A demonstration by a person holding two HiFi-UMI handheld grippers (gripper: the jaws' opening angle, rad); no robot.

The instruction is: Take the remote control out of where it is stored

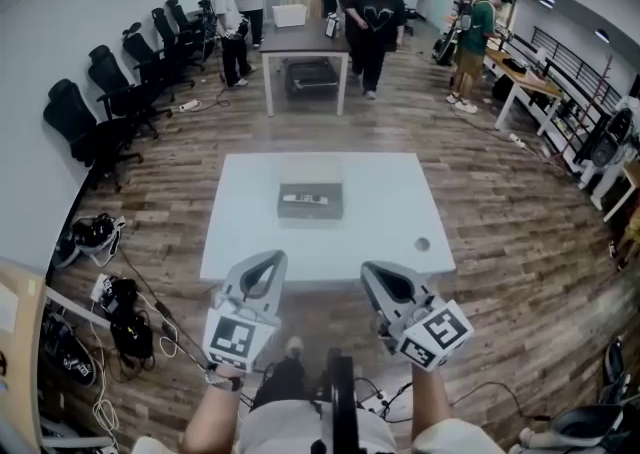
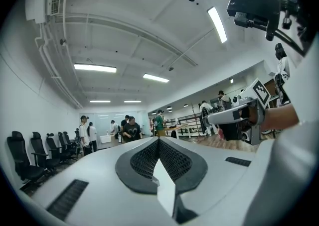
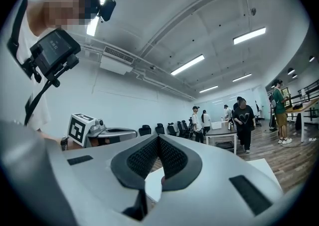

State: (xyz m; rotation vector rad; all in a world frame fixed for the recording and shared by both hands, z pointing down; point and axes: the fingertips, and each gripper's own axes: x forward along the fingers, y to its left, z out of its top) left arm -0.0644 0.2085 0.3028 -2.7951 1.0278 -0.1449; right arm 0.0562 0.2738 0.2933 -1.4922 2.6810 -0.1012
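Head view: the remote control (image 1: 304, 199) lies in a grey box (image 1: 310, 213) on the bench (image 1: 385, 212), well apart from the left gripper (image 1: 262, 277) and the right gripper (image 1: 388, 284).
Left gripper view: jaws pressed together, empty.
Right gripper view: the same.
I judge the approach comes next; the jaws must spread first.

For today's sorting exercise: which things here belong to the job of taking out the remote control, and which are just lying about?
Job: remote control; grey box holding it; white table; left gripper and right gripper, jaws shut, empty.
Lying about: black office chairs; cables on the floor; far table.
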